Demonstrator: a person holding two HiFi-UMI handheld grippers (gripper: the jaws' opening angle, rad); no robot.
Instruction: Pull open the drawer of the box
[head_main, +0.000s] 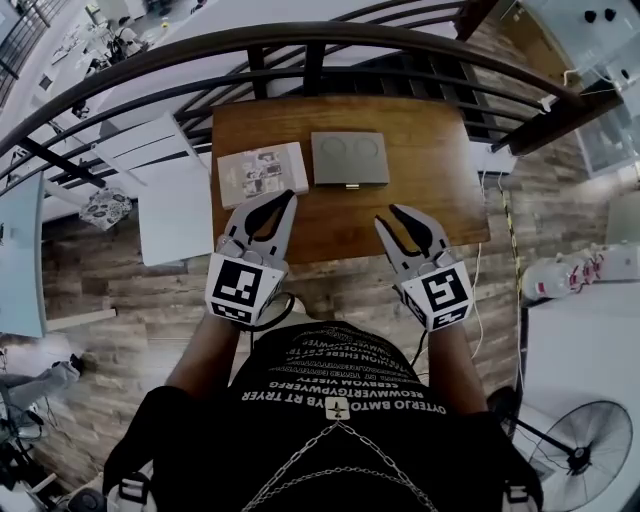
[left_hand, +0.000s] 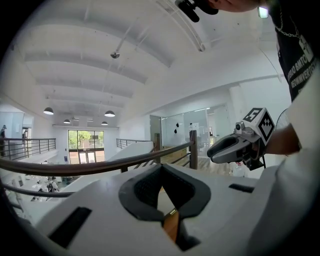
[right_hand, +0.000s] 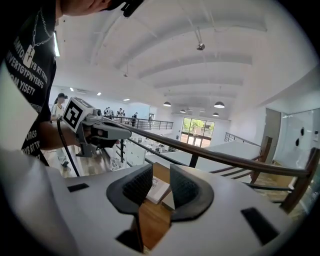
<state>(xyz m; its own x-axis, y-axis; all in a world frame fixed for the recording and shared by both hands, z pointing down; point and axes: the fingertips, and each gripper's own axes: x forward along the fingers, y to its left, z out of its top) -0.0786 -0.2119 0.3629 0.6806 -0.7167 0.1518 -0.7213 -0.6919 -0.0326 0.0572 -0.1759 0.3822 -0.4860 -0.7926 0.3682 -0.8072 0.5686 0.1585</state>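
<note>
The wooden table (head_main: 440, 170) fills the middle of my view, with a dark railing (head_main: 300, 40) curving past its far edge. I hold both grippers over the table's near edge. My left gripper (head_main: 264, 208) is near the left corner, its pad tips pressed together with nothing between them. My right gripper (head_main: 402, 224) is right of centre, its jaws parted and empty (only tabletop shows through the gap). The grey box (head_main: 349, 157) lies flat at the middle of the table's far half, well apart from both grippers, its drawer pushed in. A white booklet (head_main: 262, 173) lies just beside it toward the left edge. The drawer's small handle (head_main: 351, 186) sits on the box's near side.
</note>
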